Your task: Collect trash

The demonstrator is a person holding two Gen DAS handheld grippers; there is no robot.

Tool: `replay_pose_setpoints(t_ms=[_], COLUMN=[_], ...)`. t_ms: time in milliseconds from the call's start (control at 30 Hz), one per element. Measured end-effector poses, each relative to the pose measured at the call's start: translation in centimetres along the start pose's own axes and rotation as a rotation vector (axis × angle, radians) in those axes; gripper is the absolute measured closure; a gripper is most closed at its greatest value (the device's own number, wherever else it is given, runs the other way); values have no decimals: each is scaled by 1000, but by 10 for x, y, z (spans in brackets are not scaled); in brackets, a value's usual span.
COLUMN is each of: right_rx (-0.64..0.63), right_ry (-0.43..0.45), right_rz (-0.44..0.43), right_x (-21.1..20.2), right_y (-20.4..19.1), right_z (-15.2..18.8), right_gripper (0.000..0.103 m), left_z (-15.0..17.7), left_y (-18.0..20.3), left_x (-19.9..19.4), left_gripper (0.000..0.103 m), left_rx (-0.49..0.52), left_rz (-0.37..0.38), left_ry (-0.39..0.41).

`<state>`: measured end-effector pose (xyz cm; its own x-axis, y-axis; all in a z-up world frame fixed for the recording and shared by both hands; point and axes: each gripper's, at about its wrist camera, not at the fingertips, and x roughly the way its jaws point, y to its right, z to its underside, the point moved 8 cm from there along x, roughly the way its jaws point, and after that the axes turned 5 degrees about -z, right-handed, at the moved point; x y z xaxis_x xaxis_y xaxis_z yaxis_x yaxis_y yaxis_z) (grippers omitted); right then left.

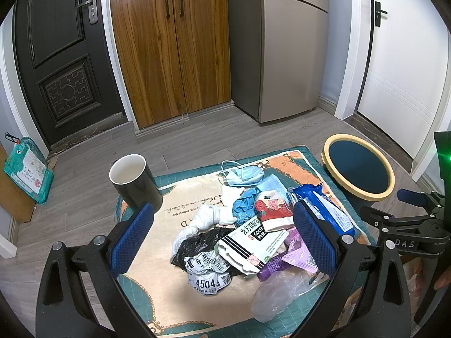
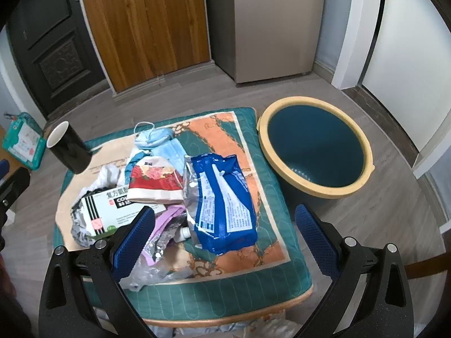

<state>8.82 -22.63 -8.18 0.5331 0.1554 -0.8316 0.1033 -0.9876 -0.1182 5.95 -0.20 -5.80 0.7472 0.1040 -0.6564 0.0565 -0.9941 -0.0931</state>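
Note:
A pile of trash lies on a patterned cushion (image 1: pixel 174 208) (image 2: pixel 214 290): a blue face mask (image 1: pixel 243 174) (image 2: pixel 153 138), a blue snack wrapper (image 1: pixel 324 208) (image 2: pixel 222 202), a red floral packet (image 1: pixel 272 208) (image 2: pixel 155 180), a white medicine box (image 1: pixel 251 242) (image 2: pixel 112 208), crumpled receipts (image 1: pixel 210 277), and a clear plastic bag (image 1: pixel 279 290) (image 2: pixel 152 273). A dark bin with a yellow rim (image 1: pixel 358 167) (image 2: pixel 314 152) stands on the floor to the right of the cushion. My left gripper (image 1: pixel 222 236) is open above the pile. My right gripper (image 2: pixel 225 239) is open above the blue wrapper.
A black cup with a white inside (image 1: pixel 135 180) (image 2: pixel 69 148) stands at the cushion's far left corner. A green paper bag (image 1: pixel 26 170) (image 2: pixel 22 140) sits on the floor at the left. A wooden cabinet (image 1: pixel 169 45), a fridge (image 1: pixel 284 42) and doors stand behind.

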Motion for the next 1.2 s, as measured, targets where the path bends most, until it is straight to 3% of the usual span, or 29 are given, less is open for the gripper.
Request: replay_pose_setpoints(t_ms=[467, 767, 933, 1100, 1200], right_rx=[51, -12, -82, -4, -13], right_ry=[-59, -146, -197, -262, -284], right_rz=[-1, -90, -86, -114, -121], right_x=[14, 52, 86, 118, 132], right_y=[19, 12, 9, 11, 3], right_z=[0, 2, 1, 3, 4], right_gripper=[4, 4, 5, 10, 26], left_z=[5, -4, -13, -17, -17], left_y=[-4, 9, 25, 34, 32], left_x=[13, 49, 77, 107, 127], left_gripper=[6, 6, 6, 6, 6], left_rx=[-43, -41, 10, 7, 4], left_rz=[-1, -1, 10, 9, 16], left_ry=[-41, -108, -122, -165, -200])
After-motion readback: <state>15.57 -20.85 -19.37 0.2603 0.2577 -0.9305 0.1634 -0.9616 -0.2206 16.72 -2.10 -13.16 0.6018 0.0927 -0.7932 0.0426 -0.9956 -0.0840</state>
